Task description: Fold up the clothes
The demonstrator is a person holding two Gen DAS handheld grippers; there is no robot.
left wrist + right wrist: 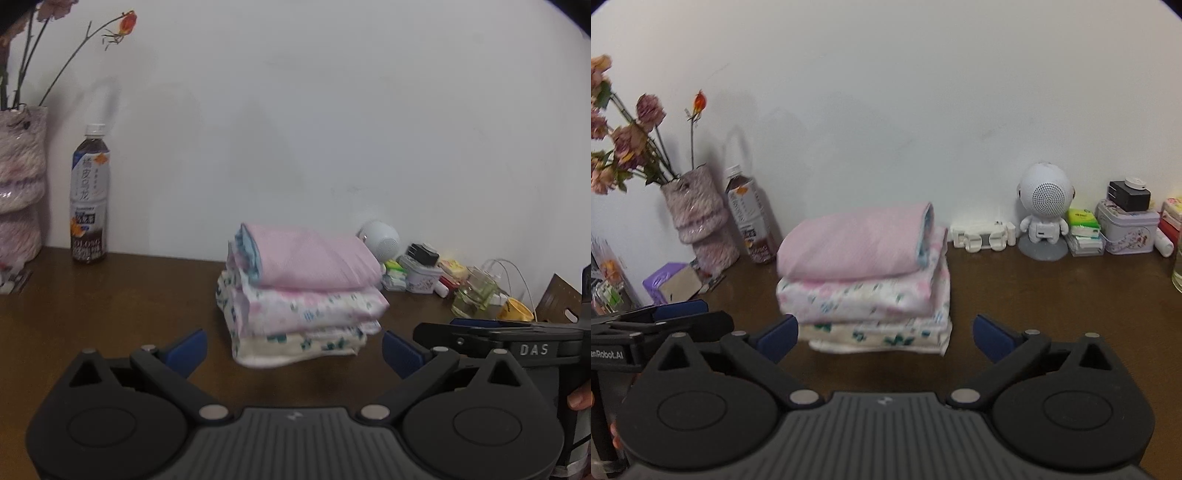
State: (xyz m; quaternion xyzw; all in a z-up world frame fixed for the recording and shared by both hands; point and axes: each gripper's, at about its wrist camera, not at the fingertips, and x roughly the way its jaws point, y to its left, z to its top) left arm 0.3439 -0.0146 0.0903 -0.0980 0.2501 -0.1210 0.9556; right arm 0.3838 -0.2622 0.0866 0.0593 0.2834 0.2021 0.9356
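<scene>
A stack of three folded cloths (301, 295) (864, 277) rests on the brown table (110, 302) (1052, 295) near the wall. A plain pink piece (314, 258) (849, 245) lies on top, over two white floral ones. My left gripper (293, 349) is open just in front of the stack, with nothing between its blue-padded fingers (188, 349). My right gripper (884, 338) is open too, empty, facing the stack from the near side. Each gripper shows at the edge of the other's view.
A tea bottle (89, 195) (750, 218) and a pink vase of flowers (20, 184) (700, 218) stand at the back left. A white robot-shaped speaker (1043, 210), tins, tissue packs and a glass (474, 291) crowd the back right. A purple box (670, 282) lies on the left.
</scene>
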